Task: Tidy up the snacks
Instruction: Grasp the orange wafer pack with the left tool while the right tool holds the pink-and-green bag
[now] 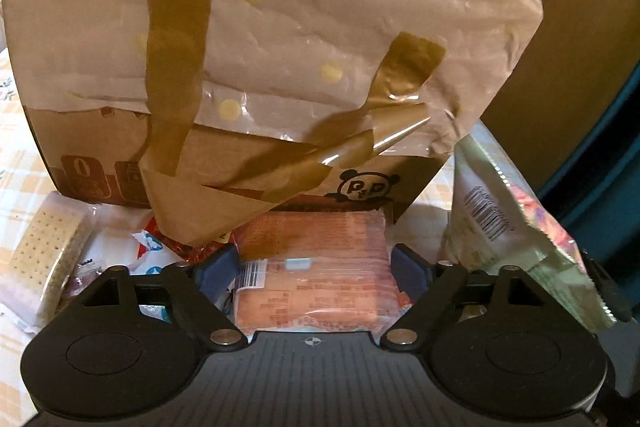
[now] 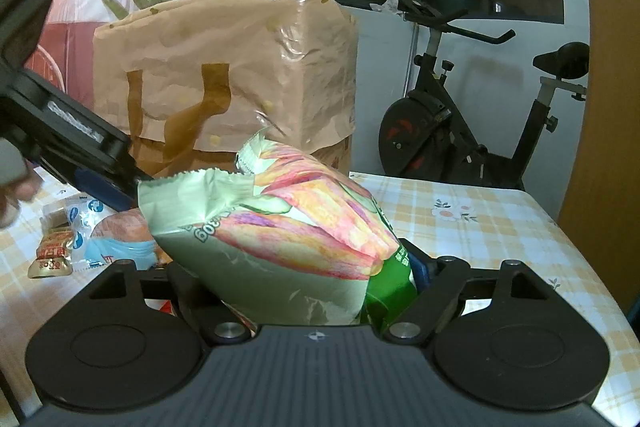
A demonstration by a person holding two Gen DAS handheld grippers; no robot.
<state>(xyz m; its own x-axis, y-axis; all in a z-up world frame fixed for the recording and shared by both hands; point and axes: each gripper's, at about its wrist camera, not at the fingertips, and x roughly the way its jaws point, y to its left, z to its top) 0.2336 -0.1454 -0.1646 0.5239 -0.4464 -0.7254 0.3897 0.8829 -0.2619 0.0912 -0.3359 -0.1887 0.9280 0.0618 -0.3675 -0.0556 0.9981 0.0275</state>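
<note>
**Both claws loaded up in front of the bag**

The right gripper has the chip bag sitting between its jaws, tilted with the crimped top pointing up and left. The bag fills the gap, so it looks pinched, though the finger pads are mostly hidden behind the foil. Holding it low near the bottom seam makes sense, since the puffy middle would just squash.

The left gripper is angled down over the orange pack, which lies flat on the tablecloth. Its blue pads stand spread either side of the pack, with no clear press on it yet, so it reads as lined up for a grab rather than holding. From the right wrist view the same gripper pokes in from the left, down by the snack pile.

The paper bag stands upright just behind everything, handles flopped down its front. It's probably where the snacks go, which would explain why both hands work right at its base. A cracker pack and small wrapped candies lie loose on the left, not yet sorted.

The chip bag might need lifting well clear of that tall rim.
</note>
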